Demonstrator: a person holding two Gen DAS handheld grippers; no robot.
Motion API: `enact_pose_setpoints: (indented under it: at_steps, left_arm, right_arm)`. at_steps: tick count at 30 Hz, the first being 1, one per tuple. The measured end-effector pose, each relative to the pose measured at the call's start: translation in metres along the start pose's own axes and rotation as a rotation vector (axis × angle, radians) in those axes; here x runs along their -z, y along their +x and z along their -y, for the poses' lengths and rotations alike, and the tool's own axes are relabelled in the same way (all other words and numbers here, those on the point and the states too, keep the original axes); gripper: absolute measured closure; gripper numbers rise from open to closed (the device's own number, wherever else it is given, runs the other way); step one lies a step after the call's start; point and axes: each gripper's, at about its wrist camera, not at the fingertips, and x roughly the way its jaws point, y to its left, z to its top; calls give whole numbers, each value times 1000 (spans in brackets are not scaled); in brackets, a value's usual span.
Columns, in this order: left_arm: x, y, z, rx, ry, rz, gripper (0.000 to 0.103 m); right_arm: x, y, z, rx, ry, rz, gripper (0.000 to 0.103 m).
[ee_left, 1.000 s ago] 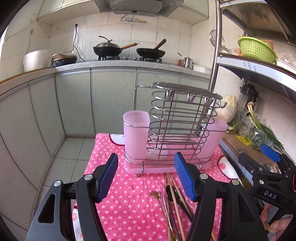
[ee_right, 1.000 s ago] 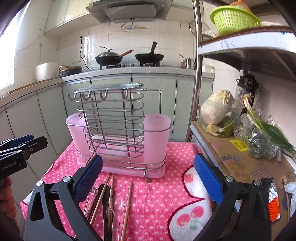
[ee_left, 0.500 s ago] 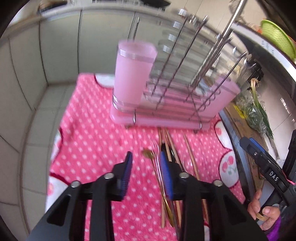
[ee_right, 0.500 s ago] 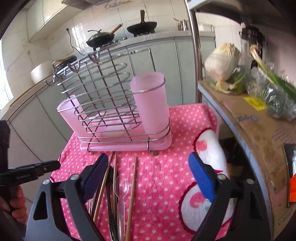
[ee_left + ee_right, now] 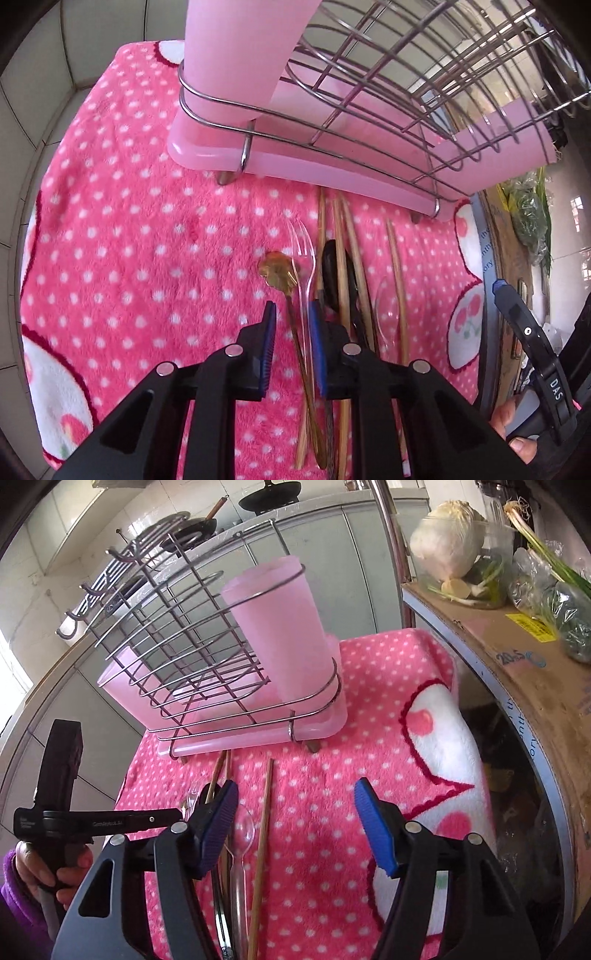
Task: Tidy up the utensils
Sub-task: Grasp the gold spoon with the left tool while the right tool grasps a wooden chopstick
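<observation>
Several utensils lie side by side on the pink polka-dot cloth [image 5: 140,251] over the tabletop, just in front of the wire rack [image 5: 424,85] with its pink cups [image 5: 240,55] and pink tray [image 5: 295,166]. Left hand-held gripper [image 5: 291,332] points steeply down over the left edge of the bunch; its jaws have just been closing and now stand narrow, with the gold spoon [image 5: 277,275] handle and the clear plastic fork [image 5: 304,254] handle running between the blue pads [image 5: 269,343]. Pads look near the handles, contact cannot be told, a gap shows on the left side. Black spoon [image 5: 330,273] and the wooden chopsticks [image 5: 351,258] lie just right of that gripper's right finger; a clear spoon [image 5: 388,306] is further right between chopsticks. Right hand-held gripper [image 5: 295,827] has also just been closing but is still spread wide, nothing pinched; one wooden chopstick [image 5: 264,812] and the clear spoon [image 5: 243,834] lie on the cloth between its fingers, near the left pad. Rack sits beyond both grippers, tilted in view. A hand [image 5: 48,871] in a purple sleeve holds the left gripper's handle at left of the right view.
</observation>
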Motion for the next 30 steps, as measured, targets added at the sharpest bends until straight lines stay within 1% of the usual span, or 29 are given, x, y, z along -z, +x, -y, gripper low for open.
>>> enact_pose_setpoints:
  at_steps: [3,7,11,13,14,15,16,17,18,22,26,30]
  left_arm:
    - [-3,9,0,-22,-7,-19,92]
    - [-8,12,-2,-19,-16,-35,93]
    - [-14,19,4,-53,-2,-65,93]
    - [-16,21,9,-72,18,-61,93]
    - [-17,22,11,-75,22,-61,95]
    - [-17,21,10,-76,21,-59,99]
    - [-18,20,10,-72,21,-58,100]
    - [-18,18,10,-66,24,-56,102]
    - [-17,13,9,-62,29,-47,102]
    - [-12,-6,-4,-46,41,-29,102]
    - [-11,-19,-18,-60,52,-15,102]
    - [-11,-25,-39,-72,46,-26,102]
  right_arm:
    - [-1,5,2,-3,2,-13,37]
    - [-3,9,3,-9,1,-23,37]
    - [-4,17,0,-15,-1,-48,37]
    - [-3,20,-2,-15,-9,-60,37]
    - [-3,21,-3,-14,-13,-68,37]
    - [-3,23,-3,-14,-14,-77,37]
    - [-3,24,-3,-16,-12,-88,38]
    - [-3,26,-3,-20,-9,-98,41]
    - [-3,27,-3,-25,-6,-106,47]
    - [-5,39,-3,-44,25,-164,63]
    - [-9,55,-13,-59,28,-220,68]
    - [-12,76,-30,-24,-14,-278,69]
